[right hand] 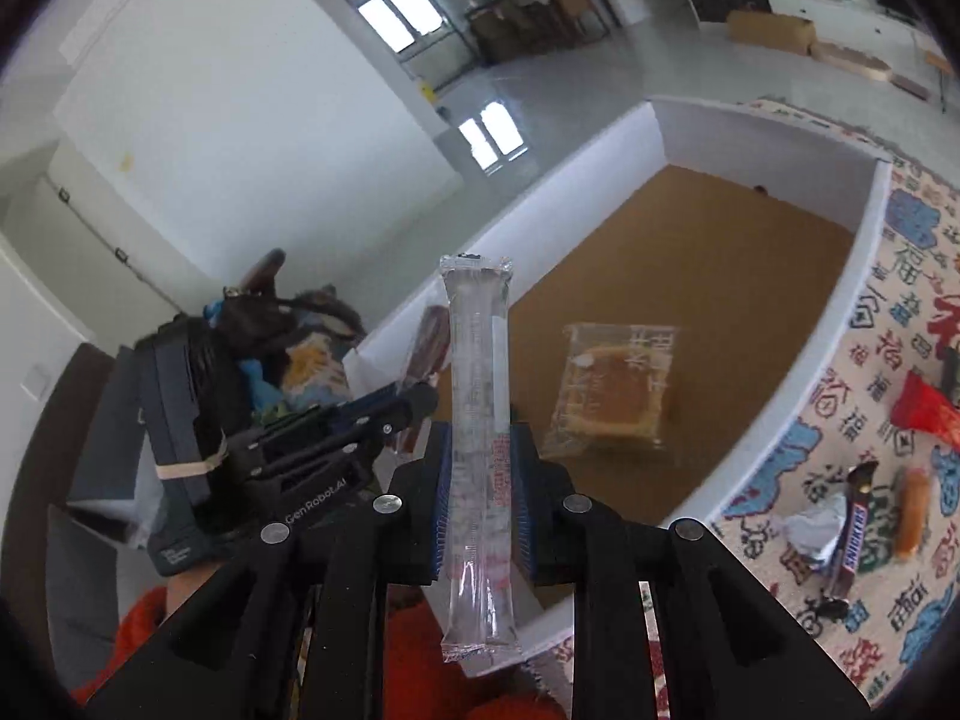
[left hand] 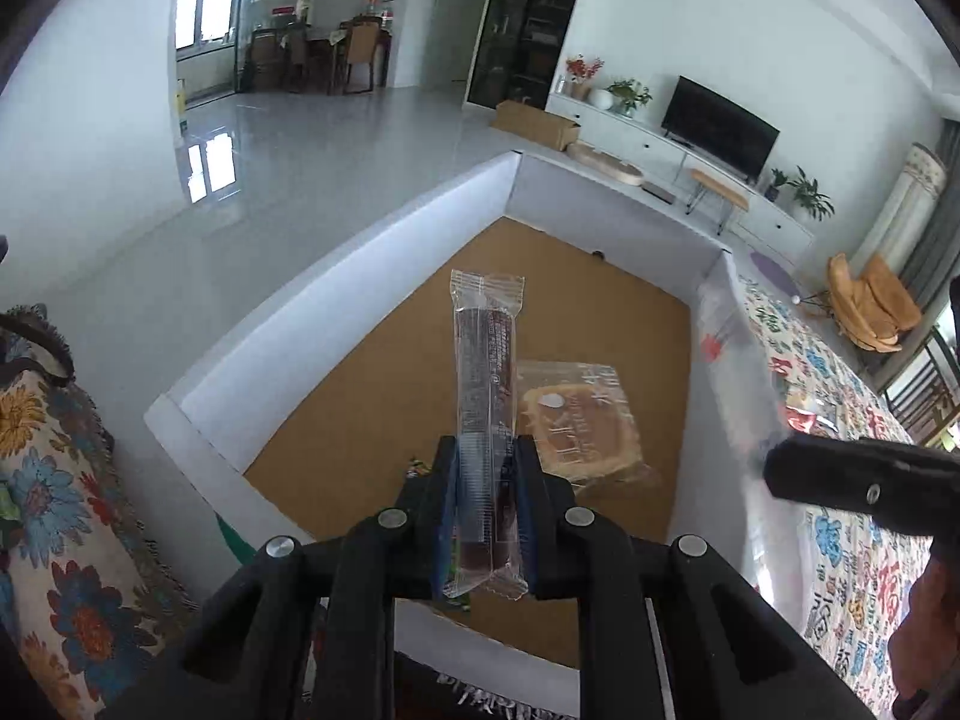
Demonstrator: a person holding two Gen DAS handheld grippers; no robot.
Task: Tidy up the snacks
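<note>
We find the left gripper [left hand: 486, 480] with jaws pinching a dark snack stick [left hand: 485, 384], and the right gripper [right hand: 483, 468] with jaws pinching a clear snack stick [right hand: 478, 396]. Beyond both jaws, a wrapped cake [right hand: 615, 390] lies inside the white box [right hand: 852, 276].

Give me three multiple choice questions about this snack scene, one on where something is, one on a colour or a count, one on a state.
1. Where does the square cake packet lie?
A. inside the box
B. on the patterned cloth
C. on the floor

2. What colour is the box floor?
A. white
B. brown
C. blue

3. How is the left gripper?
A. open and empty
B. shut on a dark stick snack
C. shut on the cake packet

Answers:
1 A, the packet rests on the floor inside the white walls.
2 B, the bottom is brown cardboard.
3 B, the dark stick snack stands clamped between its fingers; the right gripper likewise clamps a clear stick snack.
</note>
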